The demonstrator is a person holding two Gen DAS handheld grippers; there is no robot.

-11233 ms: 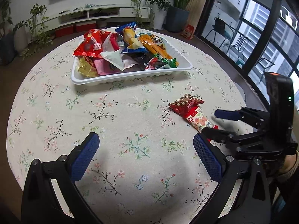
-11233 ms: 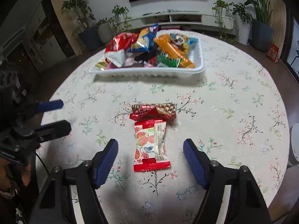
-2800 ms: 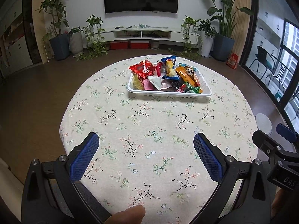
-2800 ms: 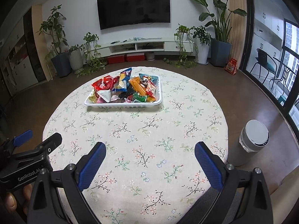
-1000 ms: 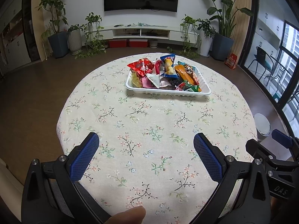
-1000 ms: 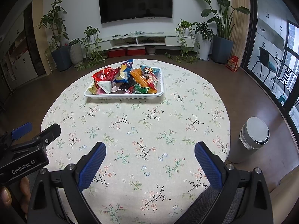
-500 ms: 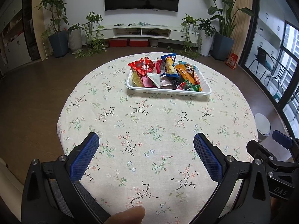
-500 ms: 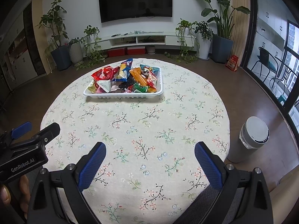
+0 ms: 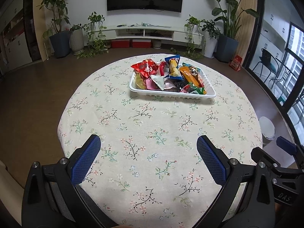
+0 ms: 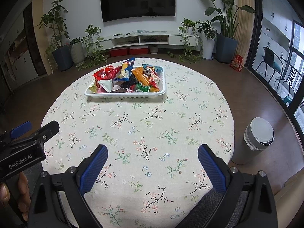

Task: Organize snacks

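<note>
A white tray (image 9: 172,94) (image 10: 125,95) heaped with several colourful snack packets (image 9: 172,74) (image 10: 131,76) sits on the far half of a round table covered with a floral cloth (image 9: 152,133) (image 10: 144,133). My left gripper (image 9: 148,161) hangs open above the table's near edge, far from the tray, with nothing between its blue pads (image 9: 85,161). My right gripper (image 10: 152,168) is open too, held beside the left one, also empty. Each gripper shows at the side of the other's view: right gripper (image 9: 281,157), left gripper (image 10: 28,133).
A grey-white cylindrical bin (image 10: 256,138) (image 9: 267,129) stands on the floor right of the table. Potted plants (image 10: 60,43), a low TV shelf (image 10: 140,37) and a wall television (image 10: 137,0) line the far wall. A hand (image 10: 17,193) holds the left gripper.
Eleven seconds ago two red snack packets lay on the cloth near the grippers; the cloth is bare now. Both grippers have pulled back and risen. Over the last second almost nothing moved.
</note>
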